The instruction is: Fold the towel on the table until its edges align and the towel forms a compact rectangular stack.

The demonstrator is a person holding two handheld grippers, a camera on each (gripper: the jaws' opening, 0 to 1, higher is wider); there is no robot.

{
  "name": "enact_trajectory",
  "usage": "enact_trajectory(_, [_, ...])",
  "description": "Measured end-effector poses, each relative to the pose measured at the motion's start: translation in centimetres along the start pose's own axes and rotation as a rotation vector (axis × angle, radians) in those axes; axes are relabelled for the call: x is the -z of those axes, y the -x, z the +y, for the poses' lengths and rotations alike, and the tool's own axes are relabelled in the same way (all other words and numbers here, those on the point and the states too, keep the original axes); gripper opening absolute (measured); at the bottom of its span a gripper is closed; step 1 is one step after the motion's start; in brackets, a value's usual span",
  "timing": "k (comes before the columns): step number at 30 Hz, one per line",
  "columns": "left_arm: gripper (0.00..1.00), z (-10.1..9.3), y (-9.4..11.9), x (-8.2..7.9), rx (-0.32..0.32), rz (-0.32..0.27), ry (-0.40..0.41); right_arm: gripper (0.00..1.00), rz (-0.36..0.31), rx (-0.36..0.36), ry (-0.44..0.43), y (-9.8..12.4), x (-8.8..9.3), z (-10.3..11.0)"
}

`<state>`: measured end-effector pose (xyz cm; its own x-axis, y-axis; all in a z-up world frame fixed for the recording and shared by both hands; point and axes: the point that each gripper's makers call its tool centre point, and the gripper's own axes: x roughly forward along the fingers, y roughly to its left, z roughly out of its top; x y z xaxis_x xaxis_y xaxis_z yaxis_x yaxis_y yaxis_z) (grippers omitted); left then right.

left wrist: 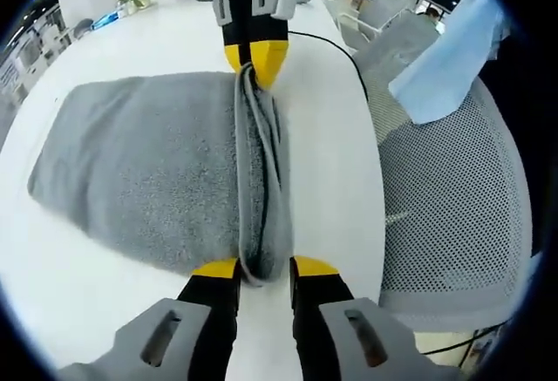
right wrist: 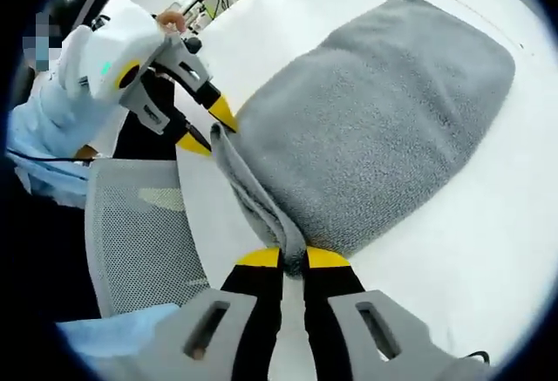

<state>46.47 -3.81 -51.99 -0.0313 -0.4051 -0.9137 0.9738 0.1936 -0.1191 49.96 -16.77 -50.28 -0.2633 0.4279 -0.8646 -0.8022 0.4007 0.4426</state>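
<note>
Grey towel [left wrist: 144,167] lies folded on white tabletop [left wrist: 331,163]. Left gripper [left wrist: 264,269] and right gripper [right wrist: 293,257] each pinch opposite ends of its bunched edge nearest the mesh chair [left wrist: 458,215], jaws pressed on cloth.

towel [left wrist: 148,167] | grey terry | folded flat on white table [left wrist: 105,302] | one edge bunched

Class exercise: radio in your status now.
Left gripper and right gripper both shut on towel edge. Towel partly folded on table. Nothing obstructing.
</note>
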Motion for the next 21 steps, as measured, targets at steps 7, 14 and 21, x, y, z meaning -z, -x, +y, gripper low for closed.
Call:
enact_trajectory(7, [0.18, 0.4, -0.1, -0.1, -0.035, 0.032, -0.031, 0.06, -0.007, -0.004, -0.021, 0.2, -0.2, 0.0])
enact_trajectory(14, [0.1, 1.2, -0.1, 0.1, -0.066, 0.012, -0.002, 0.06, -0.015, -0.004, -0.024, 0.3, -0.1, 0.1])
enact_trajectory(21, [0.24, 0.1, 0.0, -0.1, -0.021, -0.024, 0.022, 0.06, -0.012, -0.001, -0.021, 0.1, -0.1, 0.1])
